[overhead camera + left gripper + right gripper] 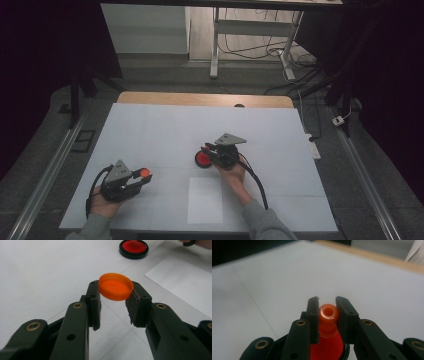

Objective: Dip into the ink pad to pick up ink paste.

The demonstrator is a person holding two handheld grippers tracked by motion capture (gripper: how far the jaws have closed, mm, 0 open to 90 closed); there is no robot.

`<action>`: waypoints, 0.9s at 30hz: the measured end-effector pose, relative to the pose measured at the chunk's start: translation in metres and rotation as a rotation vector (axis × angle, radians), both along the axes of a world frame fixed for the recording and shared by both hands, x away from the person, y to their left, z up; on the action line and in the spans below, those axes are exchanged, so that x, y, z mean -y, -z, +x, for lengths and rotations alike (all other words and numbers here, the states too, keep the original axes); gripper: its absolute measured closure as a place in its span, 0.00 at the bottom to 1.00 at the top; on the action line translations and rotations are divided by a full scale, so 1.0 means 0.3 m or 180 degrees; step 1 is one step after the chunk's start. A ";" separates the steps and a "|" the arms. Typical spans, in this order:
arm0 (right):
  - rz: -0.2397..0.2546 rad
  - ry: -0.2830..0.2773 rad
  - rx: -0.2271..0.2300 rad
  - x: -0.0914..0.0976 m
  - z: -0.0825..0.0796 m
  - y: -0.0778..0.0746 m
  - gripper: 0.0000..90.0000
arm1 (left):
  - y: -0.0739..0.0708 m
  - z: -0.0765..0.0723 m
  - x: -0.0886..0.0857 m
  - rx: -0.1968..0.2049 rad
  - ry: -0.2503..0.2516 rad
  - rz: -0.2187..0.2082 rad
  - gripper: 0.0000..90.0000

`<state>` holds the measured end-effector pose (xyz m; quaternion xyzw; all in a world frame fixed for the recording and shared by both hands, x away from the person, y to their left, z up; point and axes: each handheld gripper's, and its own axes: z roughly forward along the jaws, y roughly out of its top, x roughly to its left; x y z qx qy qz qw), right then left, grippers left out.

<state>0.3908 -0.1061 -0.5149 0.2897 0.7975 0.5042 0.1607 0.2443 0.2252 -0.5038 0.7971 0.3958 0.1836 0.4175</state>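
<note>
Left hand-held gripper (pixel 113 298) is clamped on an orange cap (pixel 115 286), held just above the white tabletop (pixel 150 135) near the front-left. Right hand-held gripper (pixel 327 312) is clamped on the neck of an orange bottle-like item (pixel 327 326) approx. mid-table. Red-filled black dish (pixel 202 158) sits on the tabletop just beside it, w/ a white paper sheet (pixel 205 200) nearer the person.

Both grippers, the left gripper (pixel 142 179) and right gripper (pixel 209 151), were black, each topped by a grey three-cornered plate and trailing a black cable. Brass-ringed holes dotted the jaws. The person wore grey sleeves (pixel 265 222).
</note>
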 end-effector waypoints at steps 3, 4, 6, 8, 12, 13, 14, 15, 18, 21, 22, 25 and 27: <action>0.0120 -0.0012 0.0083 0.012 -0.014 -0.042 0.81 | 0.001 0.001 -0.002 -0.0004 -0.0003 -0.0001 0.73; 0.0124 -0.0030 0.0081 0.014 -0.015 -0.046 0.81 | 0.000 0.001 -0.001 0.0000 -0.0005 -0.0002 0.73; 0.0113 -0.0033 0.0048 0.016 -0.016 -0.045 0.81 | -0.001 -0.001 0.000 0.0005 0.0000 -0.0001 0.73; 0.0055 -0.0050 0.0023 0.013 -0.015 -0.039 0.81 | -0.002 -0.001 0.001 0.0006 0.0002 0.0001 0.73; -0.0111 -0.0058 -0.0012 0.000 -0.014 -0.024 0.81 | 0.000 0.001 -0.001 -0.0002 -0.0001 0.0003 0.73; -0.0150 -0.0046 -0.0025 -0.001 -0.011 -0.019 0.81 | 0.000 0.001 -0.001 -0.0003 -0.0003 0.0002 0.73; -0.0176 -0.0040 -0.0046 -0.001 -0.008 -0.014 0.81 | 0.000 0.001 -0.002 -0.0005 -0.0002 0.0001 0.73; -0.0205 -0.0016 -0.0074 -0.002 -0.006 -0.009 0.81 | 0.000 0.001 -0.003 -0.0001 -0.0005 0.0001 0.73; -0.0258 -0.0018 -0.0113 -0.004 -0.001 0.002 0.81 | 0.000 0.001 -0.003 -0.0002 0.0000 0.0003 0.73; -0.0284 -0.0020 -0.0121 -0.011 -0.003 0.008 0.81 | 0.000 0.002 -0.003 -0.0002 0.0006 0.0004 0.73; -0.0265 -0.0044 -0.0130 -0.014 -0.004 0.009 0.81 | 0.000 0.002 -0.002 -0.0003 0.0009 0.0004 0.73; -0.0316 -0.0060 -0.0119 -0.018 -0.004 0.012 0.80 | -0.001 0.001 -0.003 -0.0002 0.0010 0.0005 0.73; -0.0366 -0.0052 -0.0151 -0.019 -0.003 0.018 0.81 | -0.001 0.001 -0.003 -0.0001 0.0010 0.0004 0.73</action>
